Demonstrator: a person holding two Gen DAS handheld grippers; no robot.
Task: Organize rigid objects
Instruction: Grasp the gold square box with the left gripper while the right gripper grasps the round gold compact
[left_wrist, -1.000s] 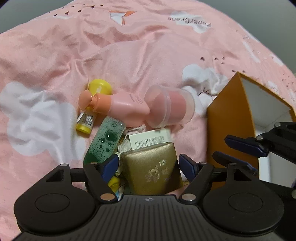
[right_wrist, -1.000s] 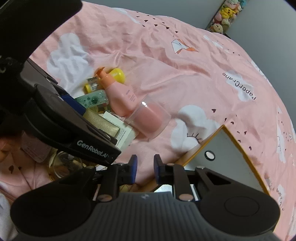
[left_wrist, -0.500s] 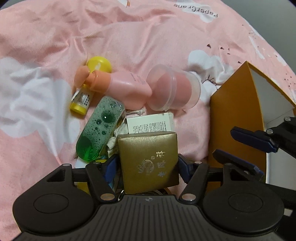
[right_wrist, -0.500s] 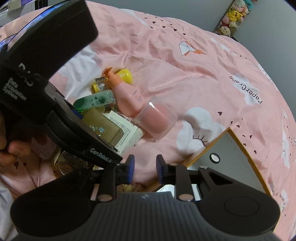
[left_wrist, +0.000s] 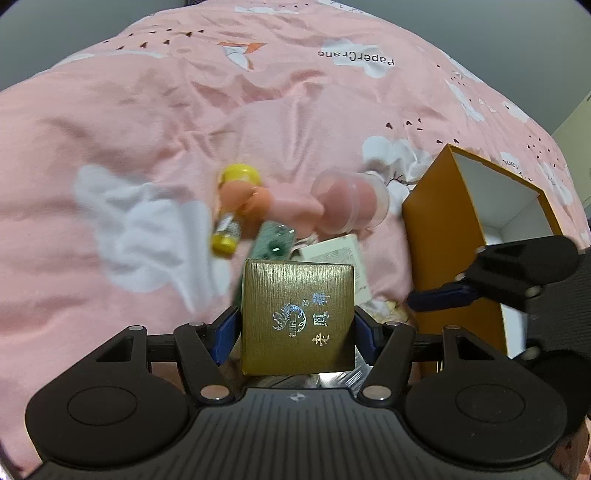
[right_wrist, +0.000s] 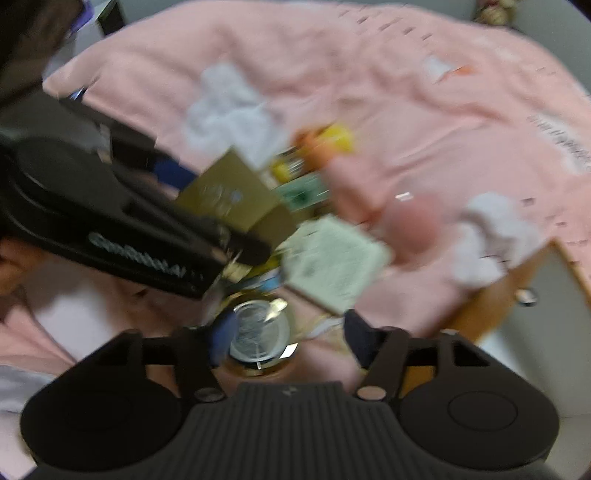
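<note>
the left gripper pinched a small square gold box with a ribbed paper finish and silver lettering, its blue pads pressed flat on the box's two side walls; the jaws had just been closing onto it. gripping the parallel sides looked like a sensible choice, since a rigid box gives flat faces that will not slip. the box sat lifted clear of the pile, its printed top facing the camera.

the open orange cardboard box with a white lining stood on the pink bedspread printed with white clouds, just beside the pile and mouth up, probably so each item could go in with a short carry. still lying on the bedspread close together were a pink plastic bottle, a clear round jar with pink contents, a small yellow-capped bottle, a green bubbly case and a white printed carton.

the right gripper stood spread, its jaws having just been opening, and it hung over a round clear glass jar with a shiny lid that lay between the fingers without being squeezed. the right view was badly blurred, so i cannot tell whether a pad brushed the jar. that looked like preparation for the next pick.
</note>
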